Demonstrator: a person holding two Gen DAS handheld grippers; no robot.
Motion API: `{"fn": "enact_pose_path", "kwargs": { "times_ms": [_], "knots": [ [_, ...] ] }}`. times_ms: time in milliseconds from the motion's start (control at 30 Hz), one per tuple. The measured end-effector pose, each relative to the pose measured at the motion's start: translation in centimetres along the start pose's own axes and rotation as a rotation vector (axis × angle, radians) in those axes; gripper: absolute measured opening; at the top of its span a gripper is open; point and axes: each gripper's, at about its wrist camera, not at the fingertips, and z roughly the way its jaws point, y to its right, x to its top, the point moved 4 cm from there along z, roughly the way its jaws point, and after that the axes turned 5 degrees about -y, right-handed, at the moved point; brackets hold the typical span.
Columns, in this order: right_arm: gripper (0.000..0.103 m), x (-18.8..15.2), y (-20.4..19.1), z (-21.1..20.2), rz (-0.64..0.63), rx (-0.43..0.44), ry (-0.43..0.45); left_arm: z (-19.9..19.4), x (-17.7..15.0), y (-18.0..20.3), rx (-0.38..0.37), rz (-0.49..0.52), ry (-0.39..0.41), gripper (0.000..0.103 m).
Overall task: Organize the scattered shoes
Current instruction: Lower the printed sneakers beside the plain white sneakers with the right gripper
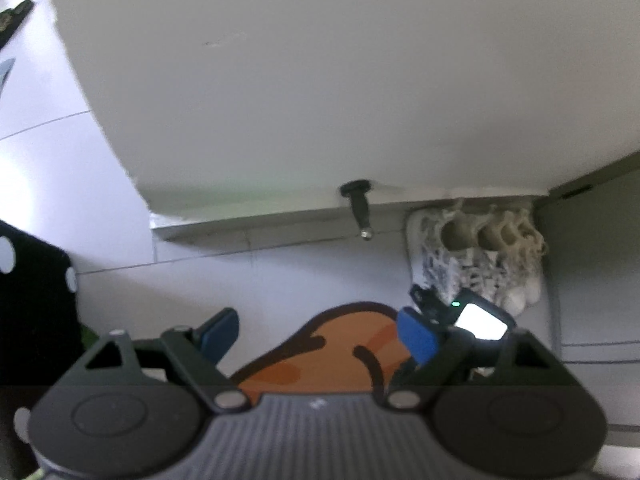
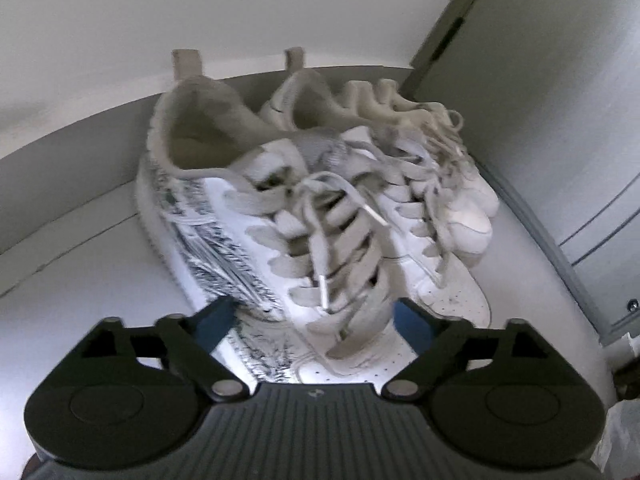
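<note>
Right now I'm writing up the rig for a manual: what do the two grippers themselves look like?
Both look alike. Each gripper, left and right, has a dark grey ribbed body, two round black discs at its sides, black link arms with silver pivot pins, and blue finger pads. A small white mark sits on the ribbed top. No cables, hands or sleeves show.

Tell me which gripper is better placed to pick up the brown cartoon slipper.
Left. The left gripper hangs open right over the brown cartoon slipper, a blue finger on either side. The right gripper is open around the white sneakers by the wall, with no slipper in its view.
</note>
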Motion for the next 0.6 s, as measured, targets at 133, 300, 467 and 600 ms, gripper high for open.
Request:
{"fn": "enact_pose_path", "kwargs": {
  "times_ms": [133,300,467,600],
  "knots": [
    [0.093,0.0,-0.1,-0.3,-0.054,-0.013,0.028,0.4,-0.4,-0.1,0.006,-0.007,-0.016,0.088],
    [0.091,1.0,0.5,0.4,-0.057,-0.029,0.026,0.4,-0.4,0.1,-0.001,-0.006,-0.01,0.088],
    [0.09,1.5,1.4,1.2,-0.141,-0.006,0.055,0.9,-0.5,0.4,-0.019,0.006,-0.023,0.088],
    [0.085,1.8,2.1,1.7,-0.16,-0.013,0.046,0.9,-0.7,1.0,-0.036,0.026,-0.039,0.088]
  ]
}}
